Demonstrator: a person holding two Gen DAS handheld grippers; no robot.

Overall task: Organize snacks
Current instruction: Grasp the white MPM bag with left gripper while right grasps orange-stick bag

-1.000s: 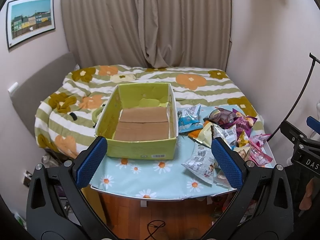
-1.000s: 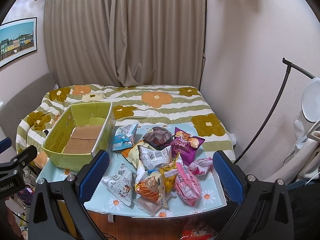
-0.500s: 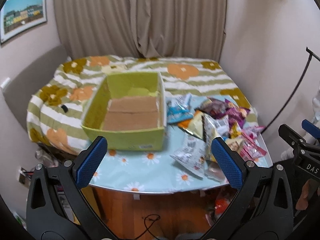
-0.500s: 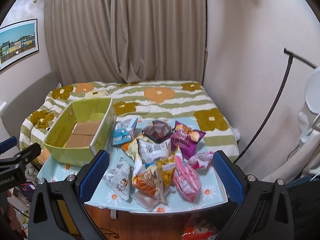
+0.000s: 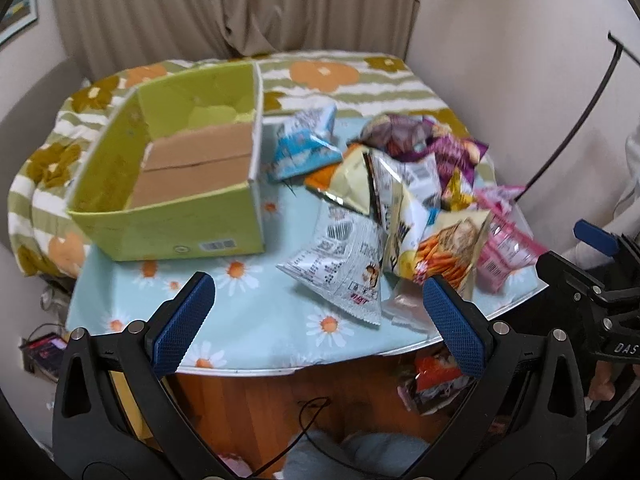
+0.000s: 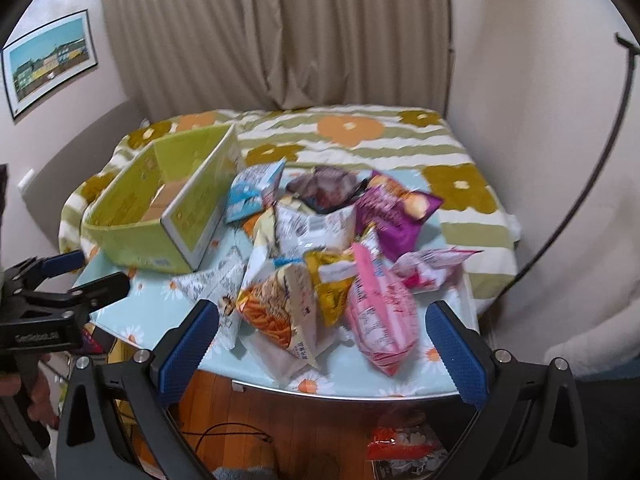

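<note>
We have not started packing: the green cardboard box [image 5: 176, 184] sits empty on the daisy-print desk [image 5: 248, 320], its long axis running away from us toward the bed. The crinkly snack packets [image 6: 320, 256] lie heaped just right of it. Our left tool [image 5: 320, 316] and right tool [image 6: 320, 340] both gape wide, holding nothing.

A tabletop [image 5: 256, 320] covered in a pale blue daisy cloth is carrying an open green box [image 5: 180, 236] on its left part and a heap of snack bags [image 5: 404, 200] on its right, a white printed bag [image 5: 344, 268] lying nearest its front edge.
</note>
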